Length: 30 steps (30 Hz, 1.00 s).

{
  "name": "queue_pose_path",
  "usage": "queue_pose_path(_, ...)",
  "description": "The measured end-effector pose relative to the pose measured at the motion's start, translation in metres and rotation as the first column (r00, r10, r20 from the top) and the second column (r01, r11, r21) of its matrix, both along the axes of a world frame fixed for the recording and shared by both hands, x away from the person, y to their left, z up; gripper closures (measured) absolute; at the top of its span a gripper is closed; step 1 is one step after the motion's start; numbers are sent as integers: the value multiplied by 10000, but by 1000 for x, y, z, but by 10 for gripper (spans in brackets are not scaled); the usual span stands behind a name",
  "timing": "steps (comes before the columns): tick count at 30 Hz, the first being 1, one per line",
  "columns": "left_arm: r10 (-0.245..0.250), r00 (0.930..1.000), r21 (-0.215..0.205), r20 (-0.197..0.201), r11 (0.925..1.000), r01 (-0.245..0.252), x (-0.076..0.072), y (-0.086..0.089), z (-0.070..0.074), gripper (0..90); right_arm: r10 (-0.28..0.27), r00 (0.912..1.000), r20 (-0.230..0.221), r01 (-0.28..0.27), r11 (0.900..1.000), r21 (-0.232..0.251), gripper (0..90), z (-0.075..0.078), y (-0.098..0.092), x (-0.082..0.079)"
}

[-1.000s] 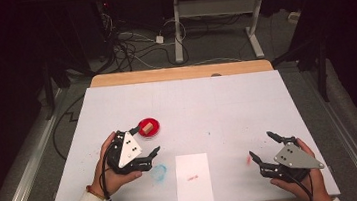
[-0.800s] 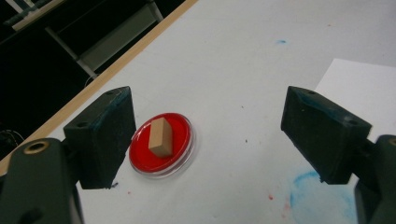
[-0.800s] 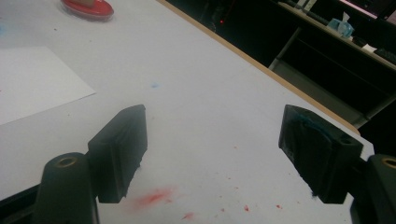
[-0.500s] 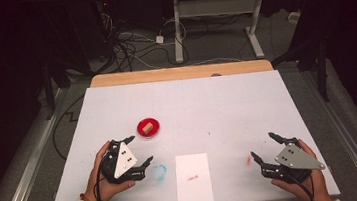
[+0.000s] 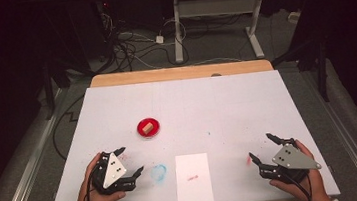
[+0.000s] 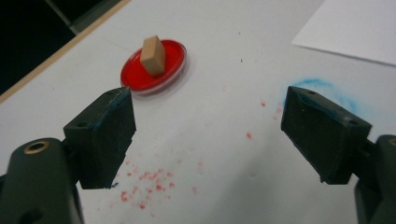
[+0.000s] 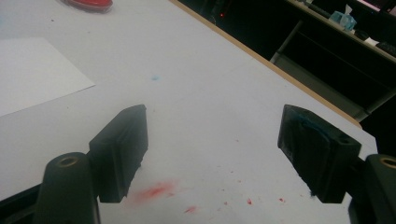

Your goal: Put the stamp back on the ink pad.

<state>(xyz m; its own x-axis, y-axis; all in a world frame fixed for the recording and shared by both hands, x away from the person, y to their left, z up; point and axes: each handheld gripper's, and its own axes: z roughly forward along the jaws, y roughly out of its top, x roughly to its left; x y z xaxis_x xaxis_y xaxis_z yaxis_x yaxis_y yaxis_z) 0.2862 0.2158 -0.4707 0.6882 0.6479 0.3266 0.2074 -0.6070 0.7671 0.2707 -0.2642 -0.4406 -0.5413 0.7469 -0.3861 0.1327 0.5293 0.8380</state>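
Red dish (image 5: 148, 127) sitting on white table (image 5: 227, 105), tan block (image 5: 146, 128) standing upright inside dish. Left gripper (image 5: 129, 162) resting near table's front edge, just short of dish, jaws spread wide, gripping nothing. White paper sheet (image 5: 193, 178) lying at front edge, right of dish. Right gripper (image 5: 263, 148) sitting well right of dish, beyond sheet, jaws spread, empty. Blue smudge (image 5: 158, 172) showing between left gripper and sheet.

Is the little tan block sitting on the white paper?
No, the small tan block sits in the round red dish, apart from the white paper sheet.
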Motion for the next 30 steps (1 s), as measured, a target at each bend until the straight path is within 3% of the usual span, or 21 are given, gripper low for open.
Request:
queue_pose_path(3,32,10000,201,-10,9998,-32,-2,0,-2,172,22,10000,0,-22,10000,2,248,0,0,0)
queue_pose_path(8,5,10000,187,-54,9998,-4,-1,-1,-3,172,86,10000,1,-86,10000,19,248,0,0,1)
queue_pose_path(30,-116,9999,-145,31,9998,116,-7,0,3,171,162,9999,54,-161,9997,-166,255,2,3,-3)
